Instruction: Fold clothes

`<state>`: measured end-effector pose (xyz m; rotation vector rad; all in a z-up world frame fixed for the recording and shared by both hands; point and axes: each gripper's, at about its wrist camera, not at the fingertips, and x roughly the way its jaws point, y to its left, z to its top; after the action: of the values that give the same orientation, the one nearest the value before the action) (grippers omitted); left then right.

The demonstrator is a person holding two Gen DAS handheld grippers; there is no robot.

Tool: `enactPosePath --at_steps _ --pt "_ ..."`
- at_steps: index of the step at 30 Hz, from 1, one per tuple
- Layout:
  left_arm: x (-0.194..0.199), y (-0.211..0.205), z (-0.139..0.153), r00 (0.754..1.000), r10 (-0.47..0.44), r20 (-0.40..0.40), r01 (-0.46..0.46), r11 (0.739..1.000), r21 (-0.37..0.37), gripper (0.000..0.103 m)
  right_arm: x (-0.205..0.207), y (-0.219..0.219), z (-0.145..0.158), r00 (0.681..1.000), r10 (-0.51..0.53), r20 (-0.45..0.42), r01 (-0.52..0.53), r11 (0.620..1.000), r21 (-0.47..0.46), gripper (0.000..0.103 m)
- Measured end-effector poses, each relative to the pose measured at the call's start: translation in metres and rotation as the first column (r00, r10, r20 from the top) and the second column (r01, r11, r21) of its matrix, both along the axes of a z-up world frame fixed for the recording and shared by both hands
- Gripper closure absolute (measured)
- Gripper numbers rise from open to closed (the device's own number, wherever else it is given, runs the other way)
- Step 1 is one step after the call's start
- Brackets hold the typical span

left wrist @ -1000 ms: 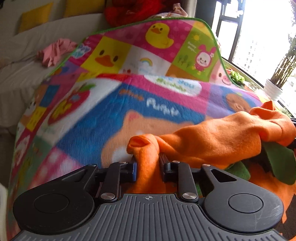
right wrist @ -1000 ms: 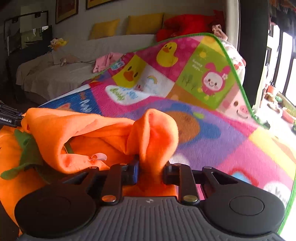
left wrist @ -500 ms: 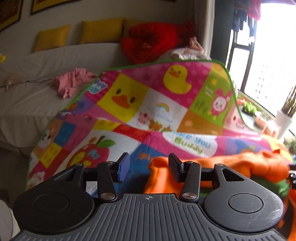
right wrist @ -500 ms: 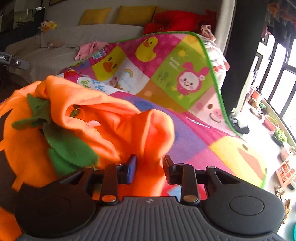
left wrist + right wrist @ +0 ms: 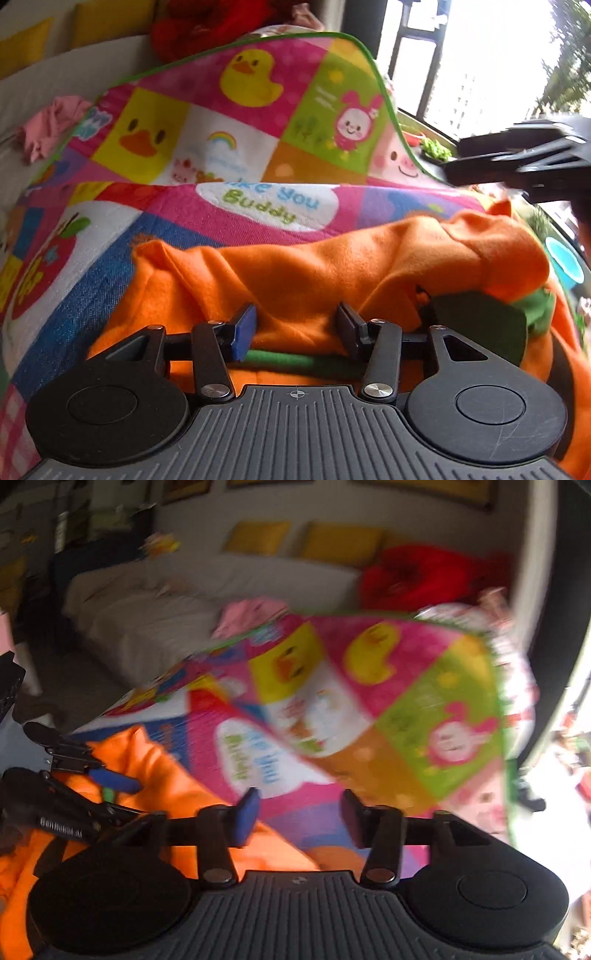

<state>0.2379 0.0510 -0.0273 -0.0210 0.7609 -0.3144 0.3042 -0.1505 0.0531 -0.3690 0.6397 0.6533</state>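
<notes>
An orange fleece garment (image 5: 332, 273) with green leaf trim (image 5: 480, 328) lies folded over on a colourful cartoon play mat (image 5: 229, 155). My left gripper (image 5: 295, 325) is open, its fingers low over the garment's near fold, holding nothing. My right gripper (image 5: 299, 812) is open and empty above the mat, with the garment (image 5: 159, 771) at its lower left. The right gripper also shows in the left wrist view (image 5: 517, 162) at the upper right, above the garment. The left gripper shows in the right wrist view (image 5: 74, 775) at the left edge. The right wrist view is motion-blurred.
A white sofa (image 5: 155, 605) with yellow cushions (image 5: 340, 542) and a red plush (image 5: 417, 576) stands behind the mat. A pink garment (image 5: 48, 122) lies on the sofa. Windows and potted plants (image 5: 436, 147) are to the right. A teal bowl (image 5: 565, 262) sits beyond the mat's right edge.
Both grippers have let go of the orange garment and opened. The garment now lies folded on the mat. The right gripper has lifted and swung away; the left sits low over the fold.
</notes>
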Motion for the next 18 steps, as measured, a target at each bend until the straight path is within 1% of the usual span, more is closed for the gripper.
enactPosePath --at_steps 2,3,4,7,11,12,14,15,18 --pt "-0.002 0.005 -0.001 1.0 -0.005 -0.006 0.005 1.0 -0.018 0.05 0.017 0.025 -0.02 0.995 0.068 -0.077 -0.07 0.997 -0.032 0.043" --pt "-0.003 0.008 -0.001 1.0 -0.004 -0.009 0.004 1.0 -0.027 0.05 0.024 0.035 -0.032 0.99 0.085 -0.108 -0.091 0.994 -0.055 0.043" --pt "-0.002 0.011 -0.003 1.0 -0.001 -0.013 0.0 0.999 -0.037 0.049 0.03 0.043 -0.043 0.986 0.098 -0.138 -0.108 0.992 -0.07 0.043" --pt "-0.001 0.016 -0.005 1.0 0.003 -0.018 -0.004 0.998 -0.061 0.048 0.041 0.05 -0.066 0.971 0.104 -0.214 -0.119 0.991 -0.06 0.043" --pt "0.001 0.016 -0.003 1.0 0.007 -0.019 -0.008 0.998 -0.069 0.046 0.041 0.04 -0.072 0.961 0.068 -0.268 -0.07 0.998 0.001 0.044" --pt "0.0 0.017 -0.002 1.0 0.012 -0.019 -0.013 0.997 -0.074 0.046 0.041 0.038 -0.072 0.957 0.064 -0.284 -0.063 0.998 0.014 0.047" --pt "-0.005 0.022 0.006 0.999 0.04 -0.018 -0.041 0.995 -0.09 0.044 0.037 0.036 -0.072 0.953 0.067 -0.295 -0.062 0.998 0.024 0.049" --pt "-0.01 0.025 0.014 0.999 0.052 -0.014 -0.053 0.993 -0.109 0.043 0.035 0.036 -0.072 0.954 0.067 -0.292 -0.064 0.998 0.021 0.05" --pt "-0.03 0.033 0.035 0.999 0.035 -0.014 -0.037 0.972 -0.231 0.041 0.03 0.037 -0.071 0.956 0.071 -0.285 -0.069 0.997 0.019 0.051"
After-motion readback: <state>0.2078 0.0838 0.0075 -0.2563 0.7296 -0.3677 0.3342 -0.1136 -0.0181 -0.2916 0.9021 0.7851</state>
